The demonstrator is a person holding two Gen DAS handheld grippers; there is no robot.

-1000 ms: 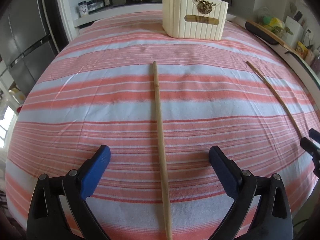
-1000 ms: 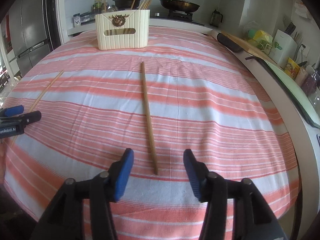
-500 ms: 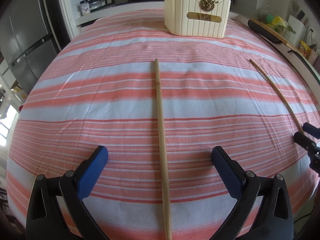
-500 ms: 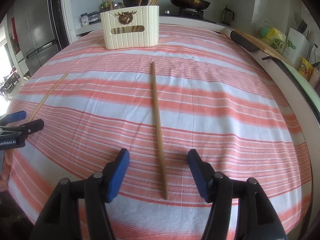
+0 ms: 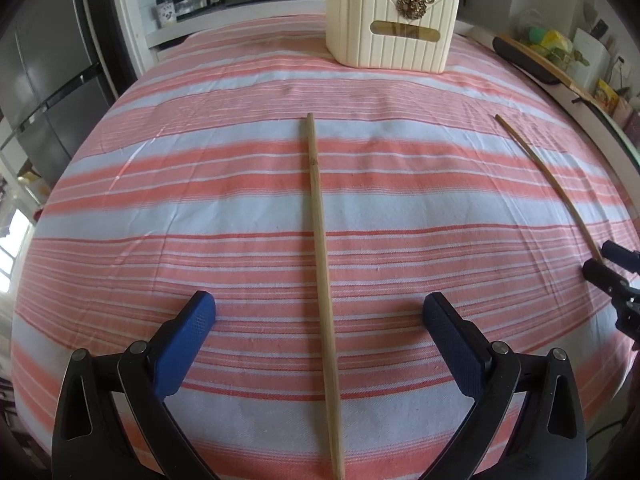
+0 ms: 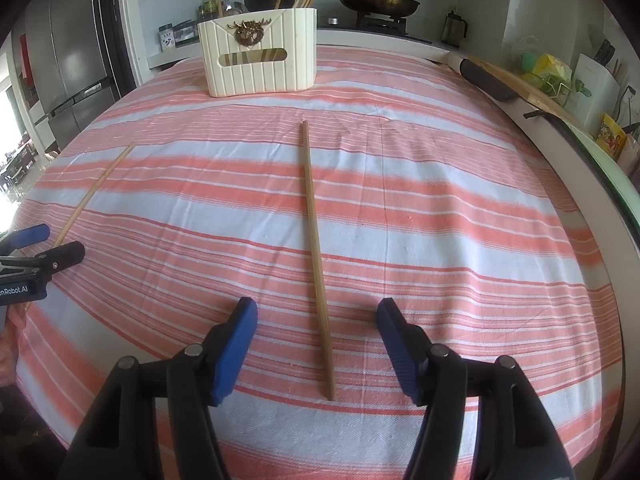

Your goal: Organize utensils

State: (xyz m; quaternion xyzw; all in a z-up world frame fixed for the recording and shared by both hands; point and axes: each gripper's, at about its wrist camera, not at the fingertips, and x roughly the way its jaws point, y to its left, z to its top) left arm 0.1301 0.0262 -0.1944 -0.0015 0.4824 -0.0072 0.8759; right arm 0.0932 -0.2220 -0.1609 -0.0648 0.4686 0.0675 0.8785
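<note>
While hovering low over the pink-and-white striped cloth (image 5: 160, 200) on the counter, straddles one long thin pale wooden chopstick (image 5: 320, 260) with the left hand-held gripper (image 5: 320, 304), released and spread wide, nothing between the blue pads but the stick lying flat, apart from both. Does the same on the other side: right hand-held gripper (image 6: 316, 306) likewise released, jaws set either side of a second long thin wooden chopstick (image 6: 314, 240), near its close end. Leaves both sticks flat on the cloth, well apart from each other, pointing roughly toward the cream ribbed plastic utensil holder (image 6: 260, 64) at the far edge, already carrying several sticks upright.

Probably risks most at the closing. Could nudge so thin a stick aside instead of catching it, if closing too high above the cloth. Could pinch a fold of the soft fabric along with the wood, if closing too low, and drag the cloth and the holder with it. Could let the far end droop and swing when gripping so near one end, then strike the holder's wall rather than clear its rim. Might also tangle the two hand-held grippers on the way to the holder, both aiming at one narrow opening together
</note>
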